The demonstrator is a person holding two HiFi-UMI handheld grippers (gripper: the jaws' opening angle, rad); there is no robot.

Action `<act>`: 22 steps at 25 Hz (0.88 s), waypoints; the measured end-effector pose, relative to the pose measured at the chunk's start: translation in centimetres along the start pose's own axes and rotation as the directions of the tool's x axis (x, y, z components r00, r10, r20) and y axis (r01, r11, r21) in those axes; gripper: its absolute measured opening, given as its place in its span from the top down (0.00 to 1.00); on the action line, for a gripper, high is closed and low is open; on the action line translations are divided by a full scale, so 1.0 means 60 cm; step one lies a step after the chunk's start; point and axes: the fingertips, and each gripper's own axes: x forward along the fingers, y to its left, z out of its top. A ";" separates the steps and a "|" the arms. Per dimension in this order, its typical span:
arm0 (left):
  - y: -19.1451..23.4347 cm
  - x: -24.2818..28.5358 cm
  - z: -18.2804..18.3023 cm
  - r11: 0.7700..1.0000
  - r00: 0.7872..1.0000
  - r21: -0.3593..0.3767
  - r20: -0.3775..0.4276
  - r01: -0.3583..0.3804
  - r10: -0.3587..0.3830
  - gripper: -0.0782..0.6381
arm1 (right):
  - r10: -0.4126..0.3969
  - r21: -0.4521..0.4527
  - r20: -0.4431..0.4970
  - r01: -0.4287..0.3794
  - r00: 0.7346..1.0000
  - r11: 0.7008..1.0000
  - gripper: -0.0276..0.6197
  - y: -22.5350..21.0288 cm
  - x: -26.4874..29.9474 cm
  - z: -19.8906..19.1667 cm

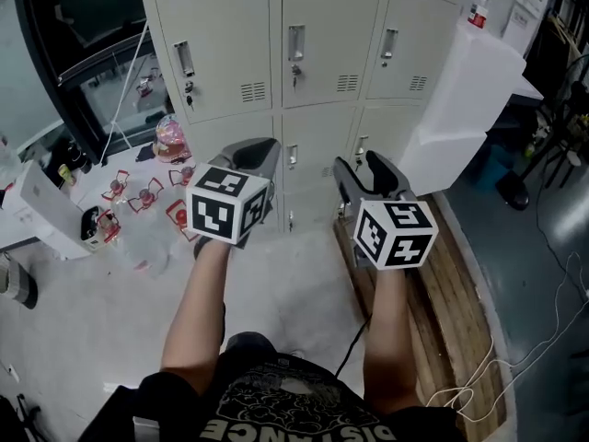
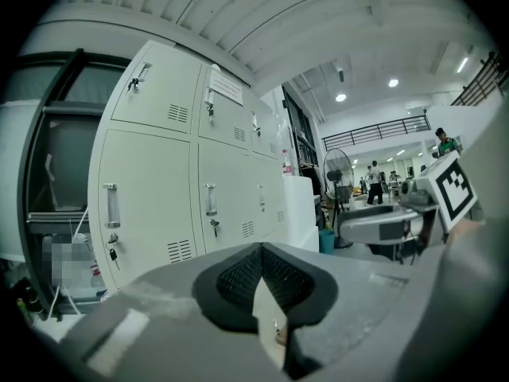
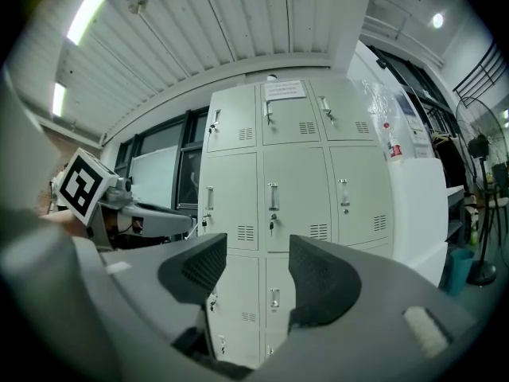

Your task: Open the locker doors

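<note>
Locker doors (image 1: pixel 331 40) all shut; bring the right gripper (image 3: pixel 257 265), fingers wide and empty, squarely onto a handle (image 3: pixel 273 196); left gripper (image 2: pixel 262 273) has fingers together, holding nothing.

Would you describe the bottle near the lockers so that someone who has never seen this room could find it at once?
Start at the bank of pale grey lockers facing the person; a tall white box stands against its right side. The bottle stands upright on top of that box, and its red label sets it apart from the white surfaces around it.
</note>
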 end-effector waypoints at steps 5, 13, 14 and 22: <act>0.022 0.003 0.004 1.000 1.000 0.000 0.001 -0.026 0.026 0.89 | 0.034 -0.003 -0.007 -0.034 0.999 0.999 0.60 0.005 0.032 -0.004; 0.084 0.031 0.006 0.997 0.997 -0.014 0.008 -0.079 0.079 0.89 | 0.075 -0.010 -0.011 -0.075 0.997 0.997 0.60 -0.001 0.099 0.001; 0.094 0.040 0.003 0.996 0.996 -0.017 0.008 -0.083 0.084 0.89 | 0.079 -0.011 -0.011 -0.079 0.997 0.997 0.60 -0.003 0.111 0.002; 0.177 0.125 -0.002 0.994 0.995 -0.035 -0.001 -0.099 0.099 0.89 | 0.096 -0.023 -0.014 -0.096 0.995 0.995 0.60 -0.034 0.227 0.016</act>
